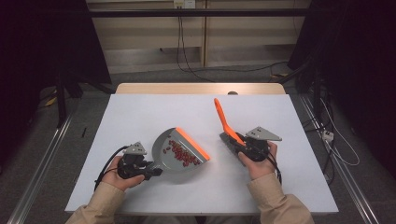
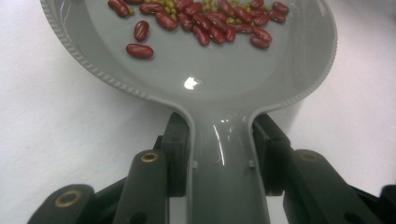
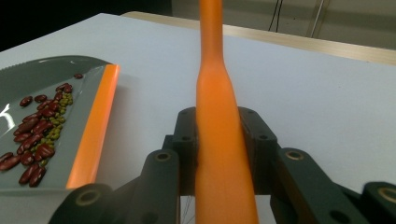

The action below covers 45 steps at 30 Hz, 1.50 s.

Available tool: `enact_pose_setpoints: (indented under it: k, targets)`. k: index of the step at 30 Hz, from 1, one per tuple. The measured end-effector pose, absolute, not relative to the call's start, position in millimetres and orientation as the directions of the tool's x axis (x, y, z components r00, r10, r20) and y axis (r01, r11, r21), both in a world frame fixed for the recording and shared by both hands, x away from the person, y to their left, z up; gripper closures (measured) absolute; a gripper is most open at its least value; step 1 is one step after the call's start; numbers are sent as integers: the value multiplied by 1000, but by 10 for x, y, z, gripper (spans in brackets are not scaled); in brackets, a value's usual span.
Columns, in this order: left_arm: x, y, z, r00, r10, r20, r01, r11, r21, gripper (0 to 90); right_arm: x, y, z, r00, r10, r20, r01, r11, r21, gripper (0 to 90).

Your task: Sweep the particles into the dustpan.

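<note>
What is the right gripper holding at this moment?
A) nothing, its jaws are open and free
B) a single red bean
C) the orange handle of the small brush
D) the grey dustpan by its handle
C: in the right gripper view the right gripper has its jaws closed on both sides of the orange brush handle, while the dustpan with the beans is held by the left gripper.

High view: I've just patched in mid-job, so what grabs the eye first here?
The grey dustpan with its orange lip sits left of centre on the white table, holding a pile of red beans mixed with small green ones. The left tool is clamped on its handle. To the right, the right tool grips the bright orange brush, whose handle points up and away from the person.
</note>
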<state>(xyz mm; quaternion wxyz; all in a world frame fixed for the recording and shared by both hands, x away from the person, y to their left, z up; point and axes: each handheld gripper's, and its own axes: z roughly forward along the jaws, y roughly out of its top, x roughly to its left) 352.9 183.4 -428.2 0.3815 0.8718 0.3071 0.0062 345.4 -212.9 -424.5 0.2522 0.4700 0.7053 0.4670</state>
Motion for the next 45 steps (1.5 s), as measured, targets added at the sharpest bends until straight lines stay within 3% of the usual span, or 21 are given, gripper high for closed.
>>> enact_pose_setpoints:
  k: [45]
  targets:
    - [3753, 2171, -4318, 663, 718, -213, 631, -382, 676, 634, 3356, -2659, -4251, -327, 942, 73, 440, 83, 894, 711]
